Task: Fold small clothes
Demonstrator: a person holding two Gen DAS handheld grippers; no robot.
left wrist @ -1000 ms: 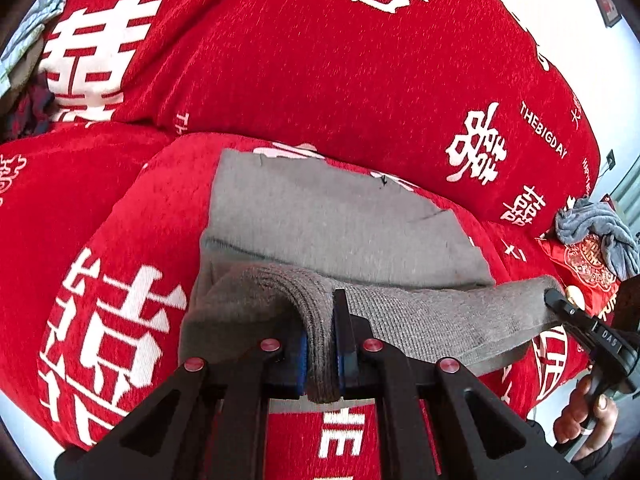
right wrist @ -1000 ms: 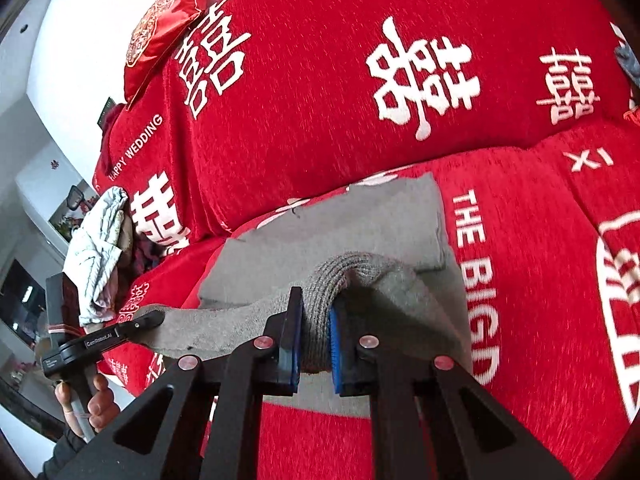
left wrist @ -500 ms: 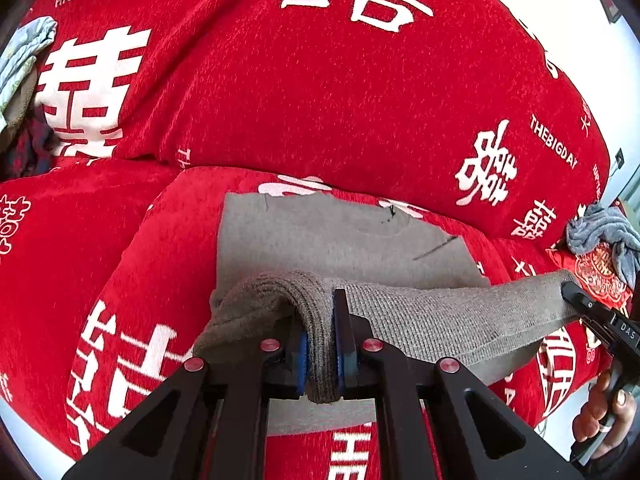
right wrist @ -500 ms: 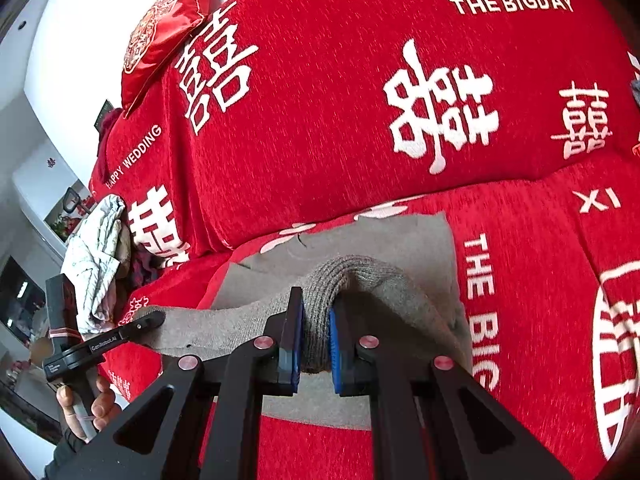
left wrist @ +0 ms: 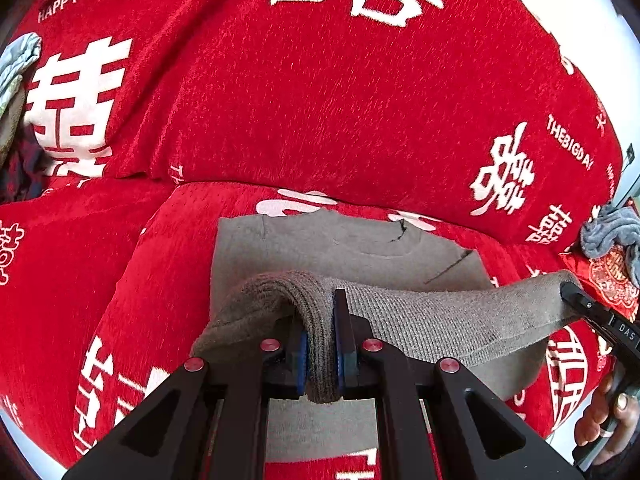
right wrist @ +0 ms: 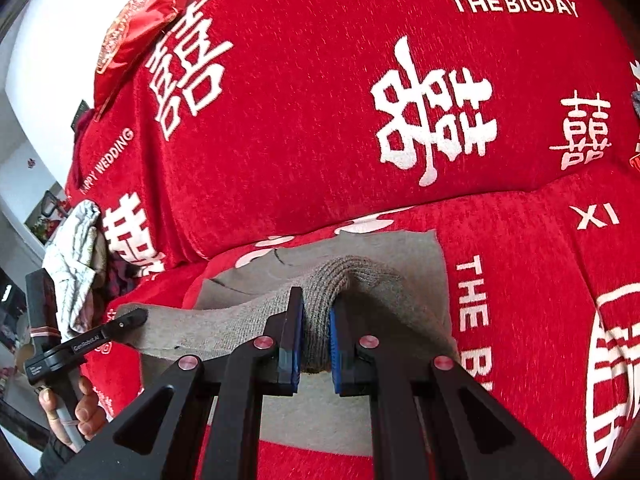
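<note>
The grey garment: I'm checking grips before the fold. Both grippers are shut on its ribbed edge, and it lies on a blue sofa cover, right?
Not blue. The sofa cover is red with white lettering, as the left wrist view shows. Both the left gripper and right gripper do clamp the grey garment.

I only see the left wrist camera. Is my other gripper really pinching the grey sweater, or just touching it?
Observer: Really pinching. In the right wrist view, the right gripper has its blue pads squeezed on a bunched fold of the grey sweater.
Operator: Is anything on top of the sofa back?
Observer: Yes, a shiny red cushion sits at the upper left end of the sofa.
Operator: Who holds my left gripper?
Observer: A hand wraps the handle of the left gripper, low at the left edge of that view.
</note>
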